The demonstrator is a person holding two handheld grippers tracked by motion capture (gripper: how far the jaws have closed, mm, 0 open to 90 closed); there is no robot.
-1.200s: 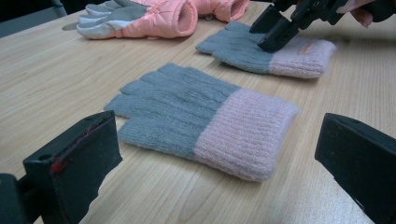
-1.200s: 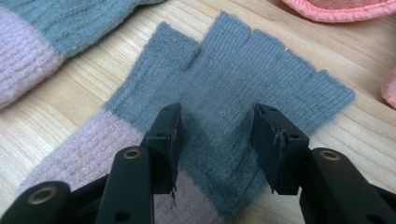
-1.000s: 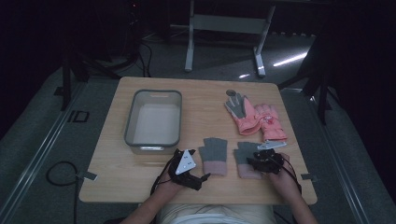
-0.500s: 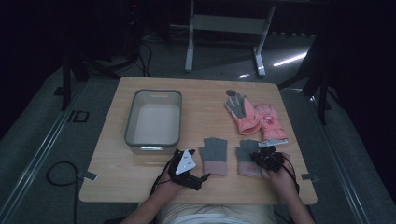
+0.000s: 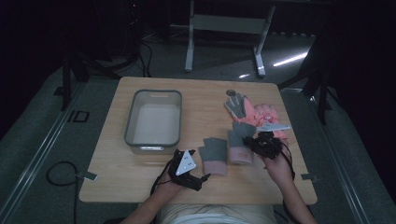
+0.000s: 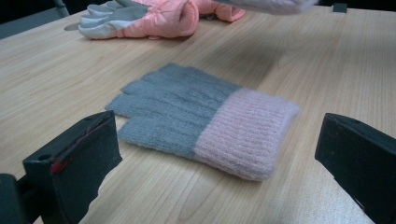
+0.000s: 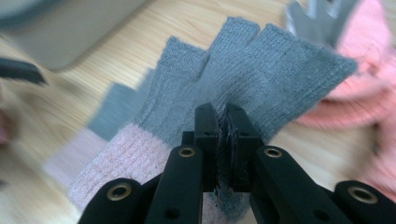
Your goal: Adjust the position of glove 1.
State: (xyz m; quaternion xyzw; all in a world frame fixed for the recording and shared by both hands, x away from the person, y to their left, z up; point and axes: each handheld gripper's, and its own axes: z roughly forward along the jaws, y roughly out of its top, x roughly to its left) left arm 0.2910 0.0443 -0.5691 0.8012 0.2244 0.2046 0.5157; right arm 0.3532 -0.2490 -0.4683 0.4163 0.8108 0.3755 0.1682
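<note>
Two grey knit gloves with pink cuffs are in play. One knit glove (image 5: 214, 156) (image 6: 205, 121) lies flat on the wooden table (image 5: 140, 172), just in front of my left gripper (image 5: 198, 175) (image 6: 219, 135). That gripper's jaws stand wide open on either side of it without touching. My right gripper (image 5: 257, 142) (image 7: 226, 121) is shut on the second knit glove (image 5: 240, 137) (image 7: 261, 70), pinching its palm fabric. This glove hangs lifted off the table, fingers pointing away.
A grey rectangular bin (image 5: 153, 119) stands at the table's left centre. A pair of pink and grey padded gloves (image 5: 254, 112) (image 6: 149, 18) lies at the back right, with a small dark round thing (image 5: 230, 92) behind them.
My right gripper has closed on the second knit glove and risen, raising it off the table. The left gripper and the first glove have stayed put.
</note>
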